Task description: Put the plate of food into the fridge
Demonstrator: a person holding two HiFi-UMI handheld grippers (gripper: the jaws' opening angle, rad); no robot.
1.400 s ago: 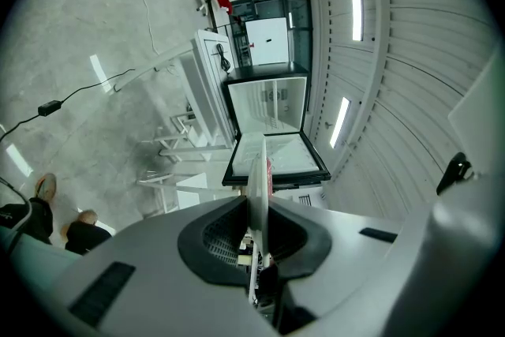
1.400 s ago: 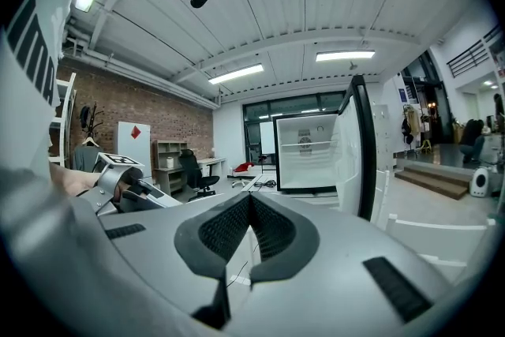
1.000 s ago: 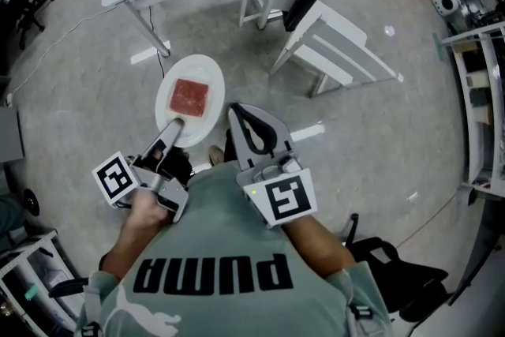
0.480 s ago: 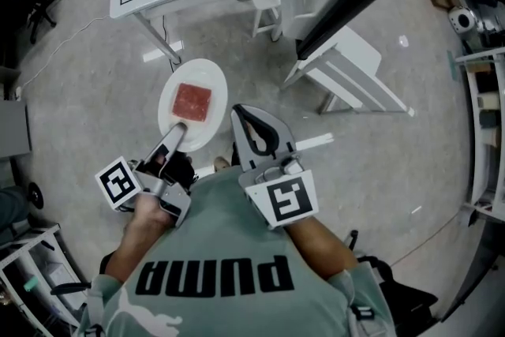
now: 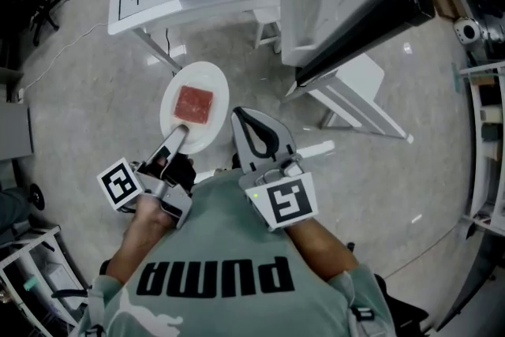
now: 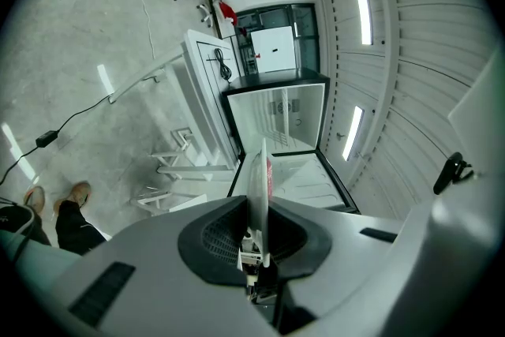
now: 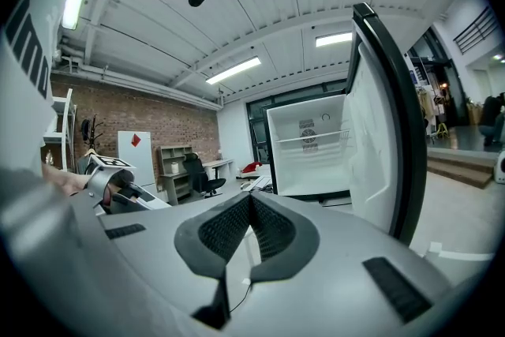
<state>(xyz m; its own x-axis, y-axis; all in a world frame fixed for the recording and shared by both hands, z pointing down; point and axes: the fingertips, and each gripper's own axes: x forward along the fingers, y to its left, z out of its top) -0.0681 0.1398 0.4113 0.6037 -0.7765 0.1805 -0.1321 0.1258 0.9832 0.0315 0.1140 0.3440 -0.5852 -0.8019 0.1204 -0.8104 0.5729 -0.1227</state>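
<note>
One rim pinch by the left tool (image 5: 180, 132) holds the round white plate (image 5: 211, 84); tilt could spill its red food square (image 5: 193, 102). Right tool (image 5: 246, 116) closed, empty.

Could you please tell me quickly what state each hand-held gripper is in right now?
Left hand-held gripper: closed on the rim of the plate.
Right hand-held gripper: closed, with nothing between its jaws.

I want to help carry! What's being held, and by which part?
The left claw grips the plate by its near rim. The right claw is shut, holding nothing.
</note>
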